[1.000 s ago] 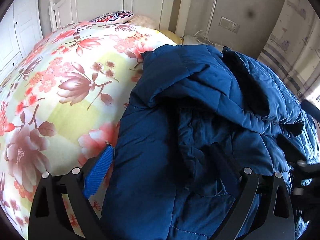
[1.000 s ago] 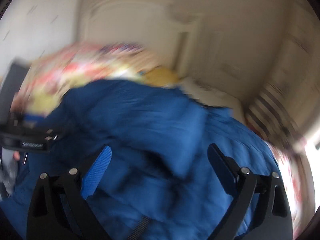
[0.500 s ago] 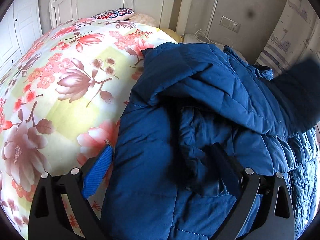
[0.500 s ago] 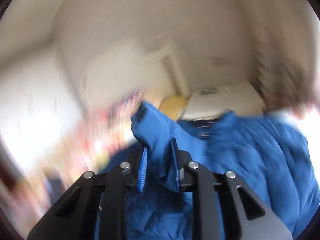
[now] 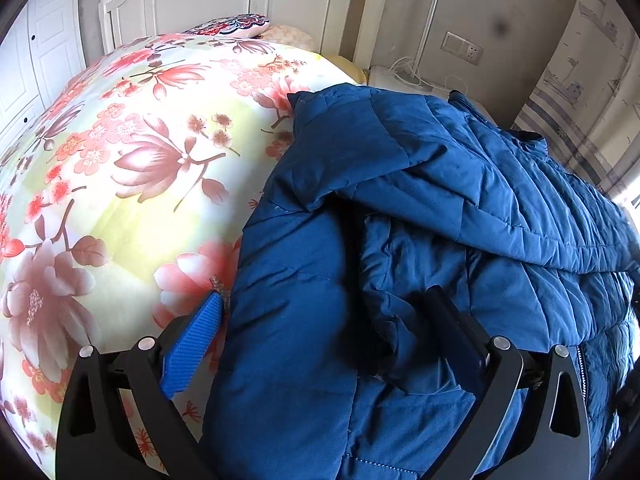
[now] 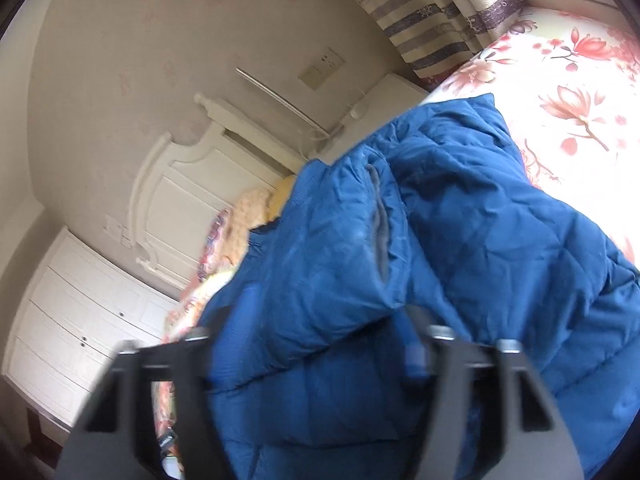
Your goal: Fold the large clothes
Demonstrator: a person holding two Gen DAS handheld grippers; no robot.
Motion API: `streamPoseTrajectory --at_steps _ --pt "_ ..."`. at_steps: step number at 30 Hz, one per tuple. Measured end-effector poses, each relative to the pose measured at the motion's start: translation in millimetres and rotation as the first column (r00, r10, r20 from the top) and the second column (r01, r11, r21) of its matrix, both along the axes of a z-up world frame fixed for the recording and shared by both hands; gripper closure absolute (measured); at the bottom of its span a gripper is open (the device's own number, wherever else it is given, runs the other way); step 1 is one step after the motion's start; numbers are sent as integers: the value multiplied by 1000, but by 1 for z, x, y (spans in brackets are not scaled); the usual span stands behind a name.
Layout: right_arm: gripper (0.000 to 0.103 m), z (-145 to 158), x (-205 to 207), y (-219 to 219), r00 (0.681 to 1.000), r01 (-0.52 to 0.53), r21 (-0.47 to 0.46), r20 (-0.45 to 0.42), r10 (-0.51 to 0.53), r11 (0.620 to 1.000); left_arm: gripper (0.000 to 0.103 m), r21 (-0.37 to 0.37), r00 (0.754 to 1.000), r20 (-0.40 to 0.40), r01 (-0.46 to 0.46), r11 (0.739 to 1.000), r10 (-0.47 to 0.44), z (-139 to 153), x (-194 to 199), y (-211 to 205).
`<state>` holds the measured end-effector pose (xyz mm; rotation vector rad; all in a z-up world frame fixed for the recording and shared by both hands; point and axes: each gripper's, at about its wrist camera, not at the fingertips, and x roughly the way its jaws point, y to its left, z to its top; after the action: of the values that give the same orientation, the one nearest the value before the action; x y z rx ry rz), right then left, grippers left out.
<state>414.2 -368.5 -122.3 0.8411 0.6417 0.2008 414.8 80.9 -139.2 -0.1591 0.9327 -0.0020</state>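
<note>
Blue padded jacket (image 5: 400, 240) on right half of flowered bed (image 5: 140, 160), one sleeve laid across body. Left claw (image 5: 328, 344) spread, straddling near hem; right claw (image 6: 316, 344) spread over jacket, gripping nothing. Folding partly done, final folds remaining.

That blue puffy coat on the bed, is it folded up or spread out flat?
Partly folded. The blue coat has one quilted layer laid over its body, on the floral bedspread.
</note>
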Motion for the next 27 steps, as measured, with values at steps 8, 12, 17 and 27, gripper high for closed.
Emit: streamPoseTrajectory --at_steps 8,12,17,27 --pt "83 22 -37 16 998 -34 -78 55 39 996 5 -5 1000 -1 3 1000 -3 -1 2 2" --pt "66 -5 -34 3 998 -19 -116 -67 11 993 4 -8 1000 0 2 1000 -2 -1 2 2" --pt "37 32 -62 0 990 139 -281 1 -144 950 4 -9 1000 0 2 1000 -2 -1 2 3" --pt "34 31 15 89 986 -162 -722 -141 87 673 7 35 1000 28 -16 999 15 6 -4 0"
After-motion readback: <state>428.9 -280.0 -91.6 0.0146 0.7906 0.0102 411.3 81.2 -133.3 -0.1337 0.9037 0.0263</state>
